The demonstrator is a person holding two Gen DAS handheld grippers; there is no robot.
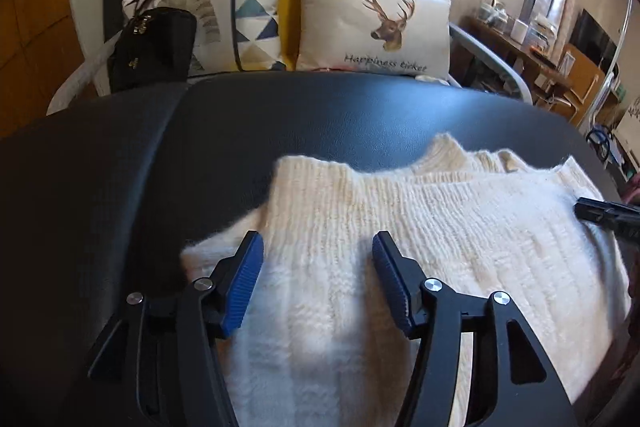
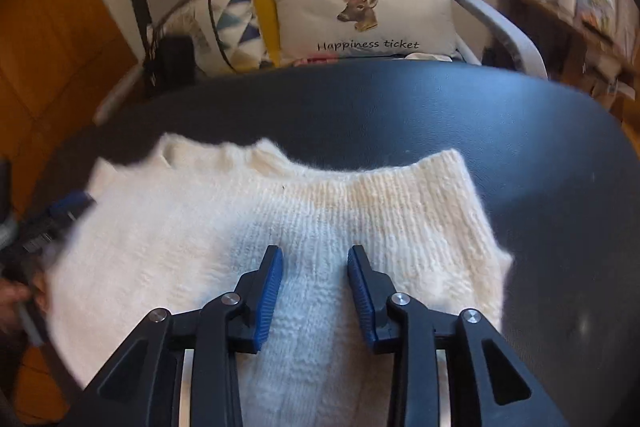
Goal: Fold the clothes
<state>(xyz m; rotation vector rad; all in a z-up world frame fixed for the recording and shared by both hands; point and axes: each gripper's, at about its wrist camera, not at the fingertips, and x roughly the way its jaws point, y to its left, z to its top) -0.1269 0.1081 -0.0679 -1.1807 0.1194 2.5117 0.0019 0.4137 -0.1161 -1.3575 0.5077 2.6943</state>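
Observation:
A cream knitted sweater lies folded flat on a black padded surface, its ribbed edge toward the far side. My left gripper hovers over the sweater's left part, blue pads wide apart, nothing pinched between them. In the right wrist view my right gripper is open above the sweater, toward its right side, with a narrower gap and only knit showing below. The right gripper's tip pokes in at the left wrist view's right edge. The left gripper appears blurred at the right wrist view's left edge.
Behind the black surface stands a grey, yellow and blue seat with a deer cushion, a triangle-patterned cushion and a black handbag. A cluttered wooden desk sits under a window at the right. Orange wood panelling is at the left.

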